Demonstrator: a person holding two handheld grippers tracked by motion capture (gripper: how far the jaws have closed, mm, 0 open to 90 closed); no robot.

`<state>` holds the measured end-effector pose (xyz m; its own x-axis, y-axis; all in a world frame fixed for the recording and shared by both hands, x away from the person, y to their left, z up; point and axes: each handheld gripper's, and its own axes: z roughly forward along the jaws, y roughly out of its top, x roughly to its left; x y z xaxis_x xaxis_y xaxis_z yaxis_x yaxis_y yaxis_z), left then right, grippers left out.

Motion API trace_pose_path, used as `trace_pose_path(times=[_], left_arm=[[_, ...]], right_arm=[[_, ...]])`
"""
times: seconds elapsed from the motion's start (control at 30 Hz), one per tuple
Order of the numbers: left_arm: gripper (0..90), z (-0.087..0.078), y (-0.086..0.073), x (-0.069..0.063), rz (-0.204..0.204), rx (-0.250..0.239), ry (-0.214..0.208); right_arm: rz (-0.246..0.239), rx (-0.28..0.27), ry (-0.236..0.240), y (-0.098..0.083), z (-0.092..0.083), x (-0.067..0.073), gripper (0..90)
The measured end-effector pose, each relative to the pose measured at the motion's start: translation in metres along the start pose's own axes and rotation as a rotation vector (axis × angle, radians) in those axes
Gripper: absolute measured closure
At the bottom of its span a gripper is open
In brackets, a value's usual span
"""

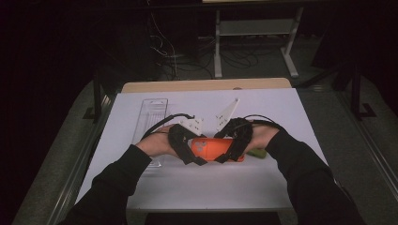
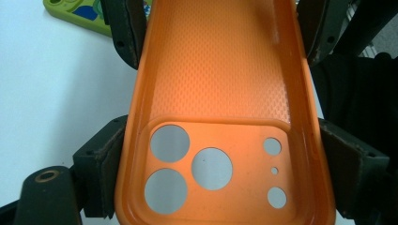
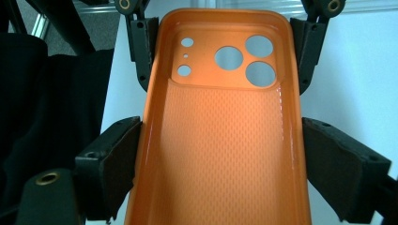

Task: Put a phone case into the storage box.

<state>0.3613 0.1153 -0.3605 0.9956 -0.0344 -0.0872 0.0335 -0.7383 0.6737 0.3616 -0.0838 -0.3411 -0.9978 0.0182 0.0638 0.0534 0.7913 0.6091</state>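
Orange phone case (image 1: 217,149) sits mid-frame in the high view, held between both hand-held grippers above the white bench (image 1: 206,183). Left hand-held gripper (image 1: 197,157) grips the camera-cutout end; right hand-held gripper (image 1: 230,152) grips the opposite end.

Left gripper view: orange phone case (image 2: 220,93) open side up, textured inner face showing, three large round lens holes and three small ones at the lower part of the frame. Own jaws press on both long edges of the case at lower left and lower right, closed on it. The other gripper's jaws clamp the far end at the top of the frame. Green phone case (image 2: 77,14) lies on the bench at the upper left, partly cut off by a jaw and the frame edge. Dark sleeve (image 2: 356,93) on the right side.

Right gripper view: orange phone case (image 3: 220,150) runs up the frame, cutouts at the top. Own jaws clamp both long edges at lower left and right, closed on it. Left gripper's jaws hold the cutout end at the top. Dark sleeve (image 3: 51,108) blocks the left side.

High view: clear plastic tray (image 1: 151,115) lies left of centre on the bench, partly covered by the left hand (image 1: 157,143). Green phone case (image 1: 257,153) peeks out just beside the right hand (image 1: 263,136). Cables on the floor beyond the bench.
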Motion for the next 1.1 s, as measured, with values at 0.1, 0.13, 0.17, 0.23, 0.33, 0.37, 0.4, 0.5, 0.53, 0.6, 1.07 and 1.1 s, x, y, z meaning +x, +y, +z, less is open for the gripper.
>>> trace_pose_path(times=[0.1,0.13,0.17,0.23,0.33,0.37,0.4,0.5,0.53,0.6,1.07,1.1], left_arm=[[15.7,0.000,-0.001,0.000,-0.013,0.005,-0.001],[15.7,0.000,-0.001,0.000,-0.021,0.009,0.003],[15.8,0.000,-0.002,0.000,-0.022,0.011,0.005],[15.8,0.000,-0.003,-0.001,-0.028,0.005,0.014],[15.8,-0.002,-0.005,-0.003,-0.050,-0.008,0.051],[15.8,-0.002,-0.005,-0.003,-0.056,-0.006,0.064],[15.8,-0.003,-0.005,-0.004,-0.062,-0.001,0.080],[15.9,-0.004,-0.007,-0.006,-0.090,0.001,0.106],[15.9,-0.004,-0.008,-0.006,-0.098,-0.001,0.113],[15.9,-0.003,-0.010,-0.007,-0.123,-0.003,0.133],[16.1,-0.006,-0.021,-0.009,-0.271,0.025,0.285],[16.1,-0.005,-0.021,-0.011,-0.306,0.014,0.290]], right_arm=[[-0.002,-0.004,0.000,-0.001,0.001,0.000,14.2],[-0.004,-0.005,-0.002,-0.001,0.002,0.000,14.3],[-0.001,-0.008,-0.012,-0.001,0.002,0.000,13.3],[0.005,-0.014,-0.019,-0.002,0.002,-0.001,9.3],[0.033,-0.038,-0.021,-0.002,-0.003,-0.002,4.3],[0.037,-0.048,-0.029,-0.003,-0.005,-0.002,3.0],[0.048,-0.060,-0.037,-0.004,-0.008,-0.003,2.6],[0.085,-0.076,-0.064,-0.009,-0.014,-0.005,1.9],[0.104,-0.079,-0.069,-0.011,-0.016,-0.005,1.8],[0.145,-0.080,-0.097,-0.016,-0.019,-0.004,1.2],[0.396,-0.207,-0.274,-0.055,-0.030,0.000,0.0],[0.413,-0.218,-0.295,-0.058,-0.030,0.001,0.0]])
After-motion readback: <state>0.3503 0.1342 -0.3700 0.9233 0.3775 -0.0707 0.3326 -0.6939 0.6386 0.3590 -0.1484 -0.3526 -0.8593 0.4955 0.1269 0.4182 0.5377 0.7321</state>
